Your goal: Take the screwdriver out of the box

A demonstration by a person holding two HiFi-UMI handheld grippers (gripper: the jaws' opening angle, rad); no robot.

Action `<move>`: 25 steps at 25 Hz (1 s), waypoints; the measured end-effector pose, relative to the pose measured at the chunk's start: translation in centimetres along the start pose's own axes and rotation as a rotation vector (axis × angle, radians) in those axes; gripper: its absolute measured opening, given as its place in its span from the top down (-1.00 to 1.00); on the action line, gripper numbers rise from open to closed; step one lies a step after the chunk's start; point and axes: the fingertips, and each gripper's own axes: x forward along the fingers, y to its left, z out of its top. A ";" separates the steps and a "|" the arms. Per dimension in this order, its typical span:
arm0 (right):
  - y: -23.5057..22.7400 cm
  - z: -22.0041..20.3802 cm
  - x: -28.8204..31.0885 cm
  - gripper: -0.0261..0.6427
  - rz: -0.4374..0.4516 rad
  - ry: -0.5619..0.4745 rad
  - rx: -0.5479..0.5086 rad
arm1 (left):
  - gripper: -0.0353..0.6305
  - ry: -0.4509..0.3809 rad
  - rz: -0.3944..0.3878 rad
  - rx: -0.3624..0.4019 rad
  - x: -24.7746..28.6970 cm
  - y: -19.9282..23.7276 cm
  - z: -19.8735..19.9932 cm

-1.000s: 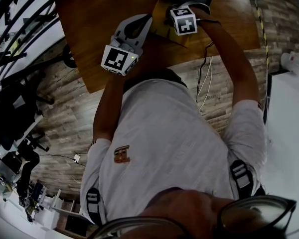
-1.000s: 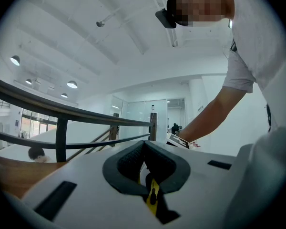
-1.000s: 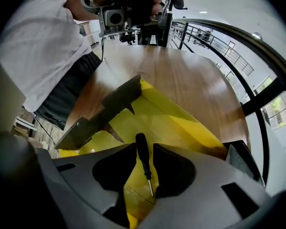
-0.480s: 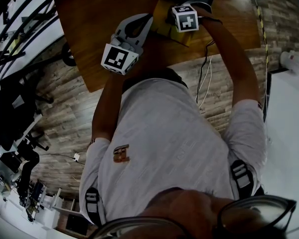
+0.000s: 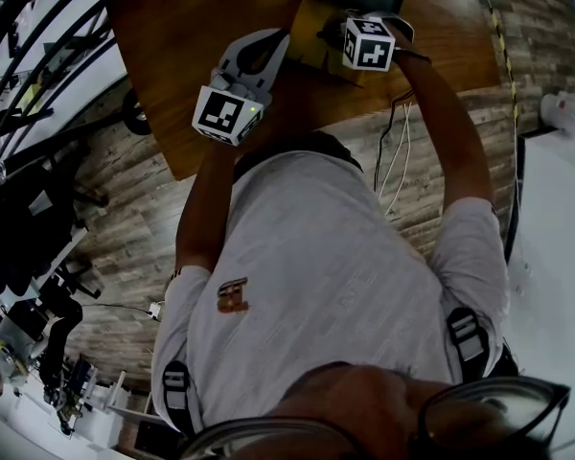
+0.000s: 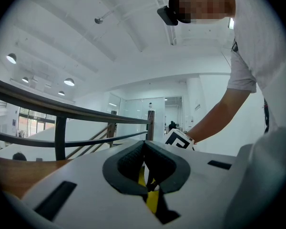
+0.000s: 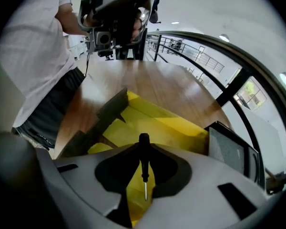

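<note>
One screwdriver [image 7: 144,168] between right gripper's [image 7: 144,146] closing jaws, one yellow box [image 7: 176,124], left gripper [image 6: 144,149] pinched together

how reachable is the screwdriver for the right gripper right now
Probably yes: the yellow box lies open, nothing blocks the way, and the right gripper has the screwdriver between its jaws, which are closing on the handle.

A bright open-plan office or lab hall: high white ceiling [image 6: 109,42] with round lamps [image 6: 69,82], glass partitions [image 6: 133,111], dark metal railing [image 6: 62,109], wood-plank floor [image 5: 125,218], brown wooden desk [image 5: 192,27].
</note>
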 end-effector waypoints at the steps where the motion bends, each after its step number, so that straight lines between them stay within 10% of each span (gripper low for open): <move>1: -0.2 0.4 -0.6 0.68 -0.029 -0.033 0.025 | 0.83 -0.003 -0.003 0.002 -0.1 -0.1 0.1; 25: 0.8 9.7 -20.3 0.68 -0.543 -0.867 0.580 | 0.83 -0.086 -0.090 0.042 -2.8 -3.2 4.9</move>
